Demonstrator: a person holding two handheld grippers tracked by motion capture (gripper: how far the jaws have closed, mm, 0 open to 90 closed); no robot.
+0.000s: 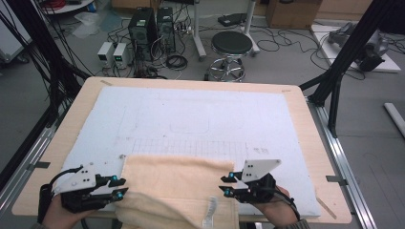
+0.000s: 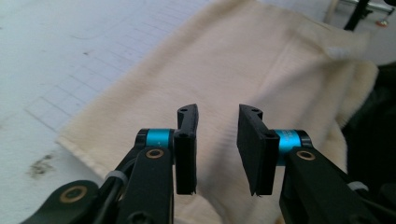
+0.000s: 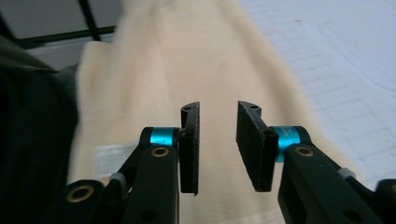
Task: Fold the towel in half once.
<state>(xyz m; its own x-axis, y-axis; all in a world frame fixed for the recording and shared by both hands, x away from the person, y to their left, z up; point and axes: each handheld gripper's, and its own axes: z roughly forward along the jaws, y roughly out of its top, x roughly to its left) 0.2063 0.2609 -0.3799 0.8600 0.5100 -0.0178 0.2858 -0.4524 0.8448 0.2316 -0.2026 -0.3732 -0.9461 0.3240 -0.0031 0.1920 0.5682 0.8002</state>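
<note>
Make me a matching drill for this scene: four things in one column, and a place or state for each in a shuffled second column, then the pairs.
1. cream towel
2. left claw
3. stool
4. white mat

A. on the floor beyond the table
B. open, at the towel's left edge
C. covers most of the tabletop
D. lies at the near edge, between the claws

Pairs: 1-D, 2-B, 3-A, 4-C

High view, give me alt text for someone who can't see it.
A cream towel lies on the near edge of a white mat covering a wooden table. A left hand-held gripper and a right hand-held gripper flank it, jaws open and pointing inward. A black stool stands beyond.
</note>
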